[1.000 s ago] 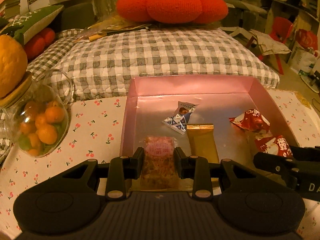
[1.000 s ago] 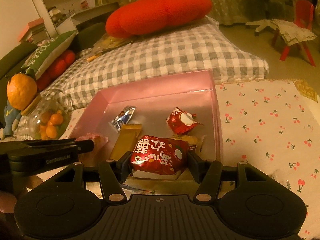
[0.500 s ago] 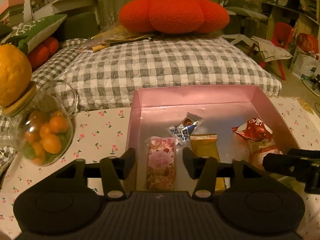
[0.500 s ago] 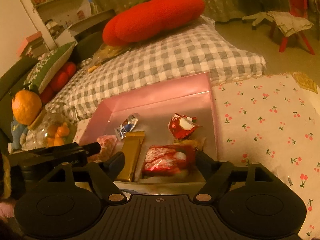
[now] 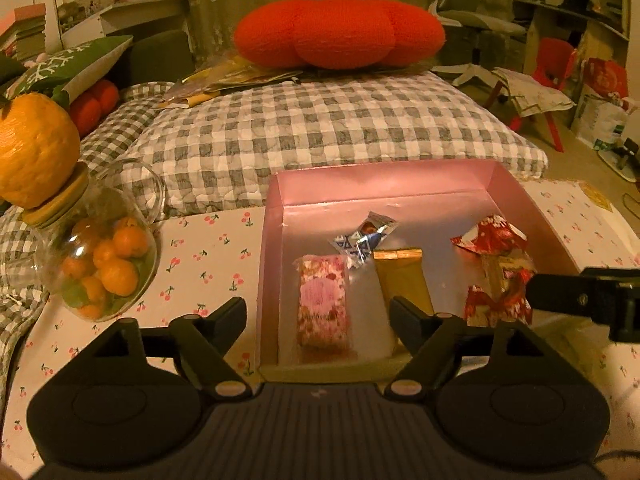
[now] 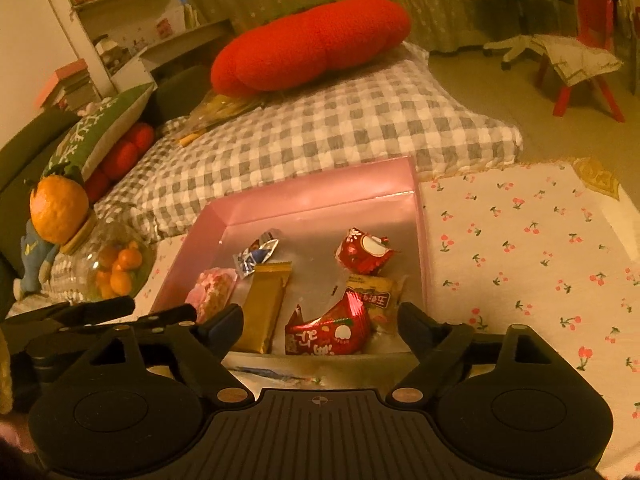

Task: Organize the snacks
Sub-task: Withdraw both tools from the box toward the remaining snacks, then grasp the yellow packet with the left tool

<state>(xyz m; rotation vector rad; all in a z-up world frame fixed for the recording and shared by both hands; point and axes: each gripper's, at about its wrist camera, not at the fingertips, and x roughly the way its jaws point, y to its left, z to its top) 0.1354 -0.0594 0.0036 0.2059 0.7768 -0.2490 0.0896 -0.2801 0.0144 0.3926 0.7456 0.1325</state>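
A pink box (image 5: 380, 188) (image 6: 316, 196) on the cherry-print cloth holds several snacks. A pink packet (image 5: 323, 300) (image 6: 214, 292) lies at its front left, a gold bar (image 5: 404, 280) (image 6: 264, 308) beside it, a blue-silver candy (image 5: 362, 238) (image 6: 256, 254) behind. A red packet (image 6: 328, 330) (image 5: 496, 308) lies at the front right, a red round snack (image 6: 364, 254) (image 5: 490, 236) behind it. My left gripper (image 5: 318, 314) is open and empty above the pink packet. My right gripper (image 6: 320, 318) is open and empty above the red packet.
A glass jar of small oranges (image 5: 100, 264) (image 6: 116, 268) with an orange-shaped lid (image 5: 34, 148) stands left of the box. A checked cushion (image 5: 320, 132) with a red pumpkin pillow (image 5: 340, 32) lies behind it. A wrapper (image 6: 276, 374) lies before the box.
Both grippers opened and drew back. The pink packet dropped from the left one and the red packet from the right one; both now lie in the box.
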